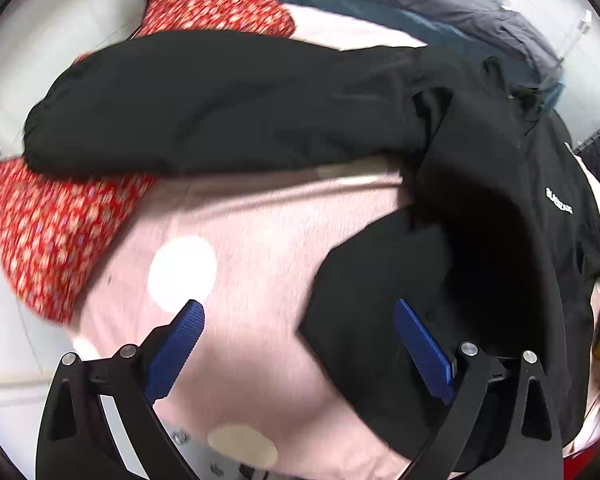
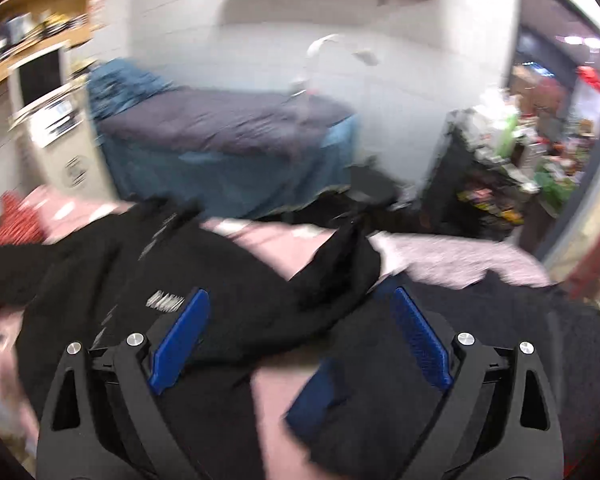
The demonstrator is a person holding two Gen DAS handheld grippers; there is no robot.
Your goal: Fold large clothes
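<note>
A large black jacket (image 1: 236,104) with a small white logo lies spread over a pink sheet (image 1: 252,240). One sleeve stretches left across the top of the left wrist view, the body sits at the right. My left gripper (image 1: 298,320) is open and empty above the sheet, its right finger (image 1: 422,346) over a black flap of the jacket. In the right wrist view the jacket (image 2: 228,280) is rumpled, and my right gripper (image 2: 300,312) is open just above it, holding nothing. That view is motion-blurred.
A red floral cloth (image 1: 56,232) lies under the sleeve at the left. Behind stands a bed with grey and blue covers (image 2: 228,136). A white cabinet (image 2: 56,120), wooden shelves (image 2: 36,20) and a cluttered dark stand (image 2: 496,168) line the room.
</note>
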